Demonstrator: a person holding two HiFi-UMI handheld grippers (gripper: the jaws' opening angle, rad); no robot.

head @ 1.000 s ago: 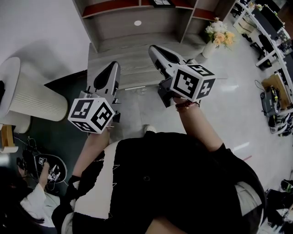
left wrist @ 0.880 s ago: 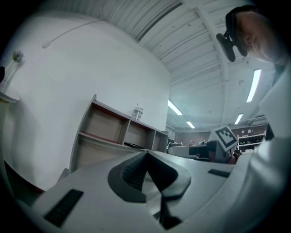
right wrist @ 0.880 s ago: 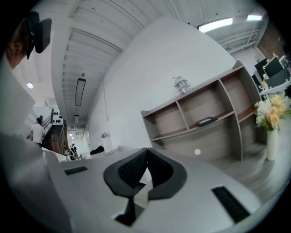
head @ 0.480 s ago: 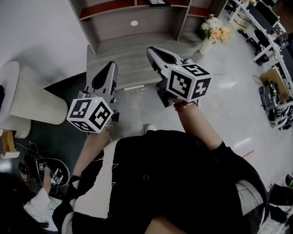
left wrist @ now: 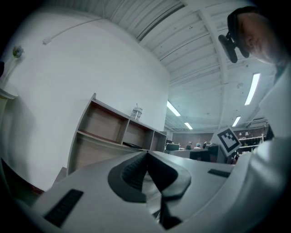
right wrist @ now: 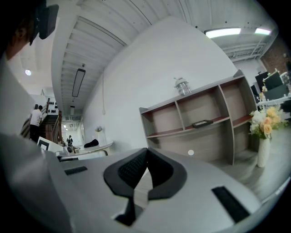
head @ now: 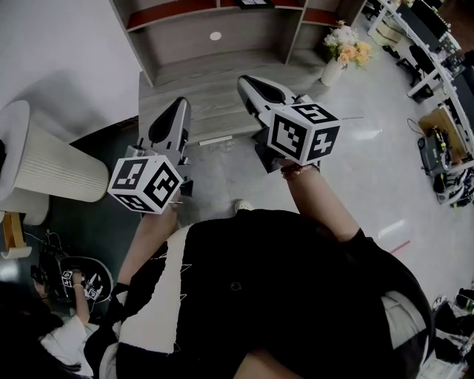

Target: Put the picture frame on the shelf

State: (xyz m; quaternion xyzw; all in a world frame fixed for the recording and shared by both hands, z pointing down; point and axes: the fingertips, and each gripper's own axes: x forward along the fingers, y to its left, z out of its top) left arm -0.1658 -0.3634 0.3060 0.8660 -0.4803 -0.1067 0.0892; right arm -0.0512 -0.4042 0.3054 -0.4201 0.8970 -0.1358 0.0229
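A dark, flat picture frame (right wrist: 202, 123) lies on the middle board of the wooden shelf unit (right wrist: 160, 121), far ahead of both grippers. In the head view only its edge (head: 252, 3) shows at the top, on the shelf unit (head: 178, 33). The left gripper view shows it as a thin dark slab (left wrist: 134, 145). My left gripper (head: 172, 104) points toward the shelf's low platform with its jaws pressed together and nothing between them. My right gripper (head: 248, 80), held slightly higher and further forward, is also shut and empty. The pads meet in both gripper views (left wrist: 146, 154) (right wrist: 146, 152).
A white vase of flowers (head: 337, 55) stands on the floor right of the shelf. A ribbed white cylinder (head: 44, 159) stands at the left. A glass jar (right wrist: 182, 85) tops the shelf. A seated person (head: 67, 333) is at lower left, and desks (head: 444, 59) lie at the right.
The shelf and vase have slid slightly up in the head view. Both grippers keep much the same pose and stay shut. The seated person's hand has shifted.
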